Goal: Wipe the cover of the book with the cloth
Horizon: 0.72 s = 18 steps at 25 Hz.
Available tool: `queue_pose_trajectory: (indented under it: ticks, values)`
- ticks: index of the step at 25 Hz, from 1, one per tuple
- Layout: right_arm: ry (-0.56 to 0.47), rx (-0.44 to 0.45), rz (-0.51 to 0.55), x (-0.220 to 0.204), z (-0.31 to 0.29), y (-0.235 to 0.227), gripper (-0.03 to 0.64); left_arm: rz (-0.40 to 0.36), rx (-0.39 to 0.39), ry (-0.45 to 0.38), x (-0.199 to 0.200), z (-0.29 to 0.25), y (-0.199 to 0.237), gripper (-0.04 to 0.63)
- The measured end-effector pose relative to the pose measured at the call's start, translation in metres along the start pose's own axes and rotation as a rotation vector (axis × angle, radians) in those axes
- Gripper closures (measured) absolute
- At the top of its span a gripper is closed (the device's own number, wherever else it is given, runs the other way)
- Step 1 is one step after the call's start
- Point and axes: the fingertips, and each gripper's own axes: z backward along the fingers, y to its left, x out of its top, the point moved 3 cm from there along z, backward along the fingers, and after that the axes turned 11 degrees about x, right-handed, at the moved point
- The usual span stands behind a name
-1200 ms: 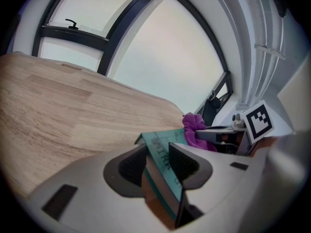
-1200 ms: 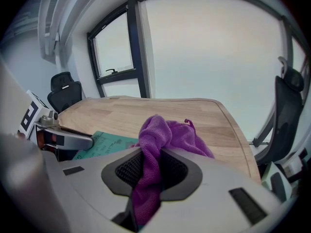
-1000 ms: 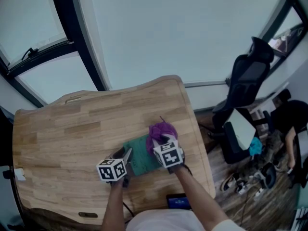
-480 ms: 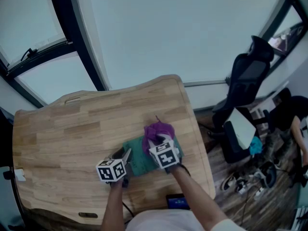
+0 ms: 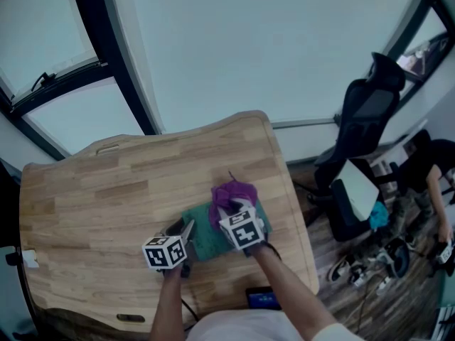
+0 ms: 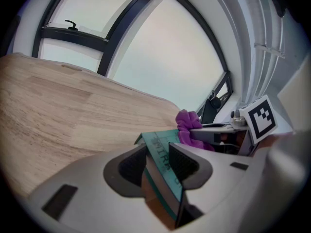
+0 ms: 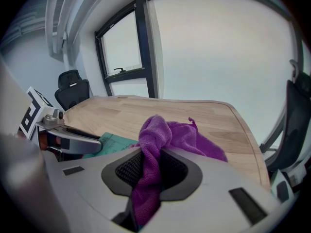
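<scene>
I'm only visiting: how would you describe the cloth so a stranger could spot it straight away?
Start at the big wooden table and look to its near right part, where a teal book sits. The cloth is the bunched lump at the book's far right edge, pinched in the right gripper. It is the only soft, purple thing there.

Light source: daylight is admitted through the large windows (image 5: 270, 48) beyond the worktop (image 5: 92, 190); the panes are washed out to a pale, flat white.
Brightness: the worktop is lit softly and evenly, while the floor (image 5: 355, 290) at the right is left dim.
Shadows: only faint, diffuse ones are cast on the wood.
Distortion: the window frames are bent into curves; both gripper views are ringed by dark corners.
Focus: the left gripper (image 6: 158, 154) and right gripper (image 7: 151, 166) are rendered soft close to the lens.
</scene>
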Motion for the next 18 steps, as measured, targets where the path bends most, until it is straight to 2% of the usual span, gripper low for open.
queue_pose_trajectory:
  ticks: [18]
  values:
    - [0.006, 0.031, 0.029, 0.005, -0.011, 0.015, 0.537, 0.000, -0.001, 0.002, 0.000, -0.001, 0.001, 0.448]
